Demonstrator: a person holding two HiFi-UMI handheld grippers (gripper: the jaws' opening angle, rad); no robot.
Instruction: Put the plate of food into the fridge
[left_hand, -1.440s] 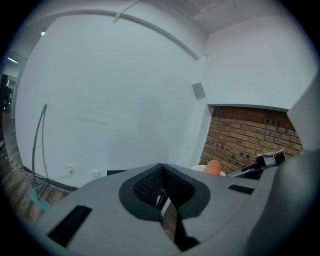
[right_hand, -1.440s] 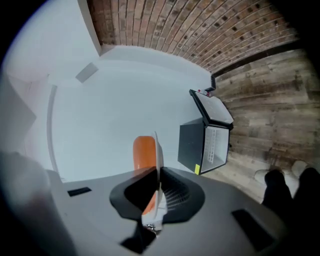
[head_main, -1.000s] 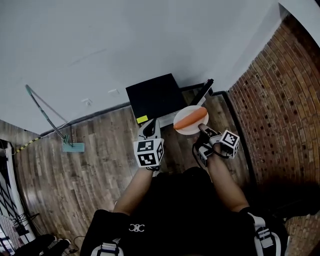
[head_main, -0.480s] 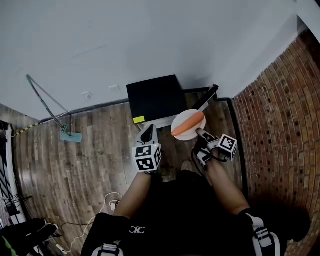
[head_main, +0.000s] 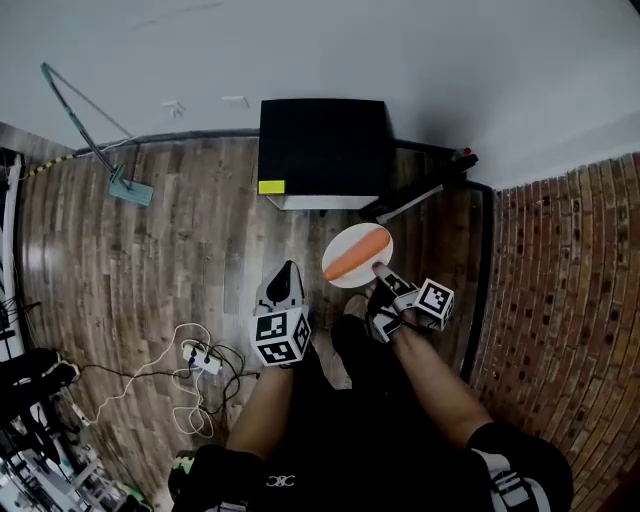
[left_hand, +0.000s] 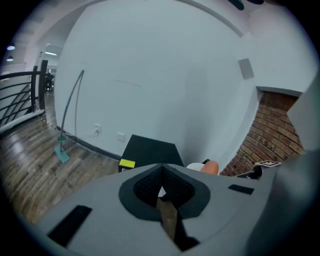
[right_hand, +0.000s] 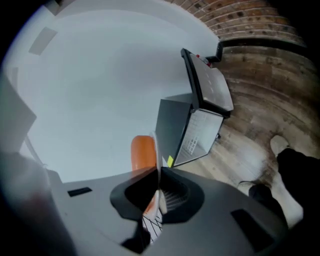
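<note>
- Fridge (head_main: 322, 150) stands open; the floor (head_main: 215, 240) before it lies bare.
- Its door (head_main: 425, 190) juts out right of the fridge, close to the brick wall (head_main: 560, 260).
- Mop (head_main: 132, 190) leans well left of it.

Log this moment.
right gripper: jaws just tightened on white round plate with orange food | left gripper: shut, empty | black fridge: door open

Most of the plate (left_hand: 194, 166) behind the left gripper (left_hand: 161, 186).

The floor (head_main: 150, 260) is wood planks with a weak shine. At the right of the frame the brick wall (head_main: 560, 270) looks rough. The white wall (head_main: 300, 40) at the top is smooth and matt. The fridge (head_main: 322, 145) is smooth matt black; the plate (head_main: 350, 240) is glossy white.
</note>
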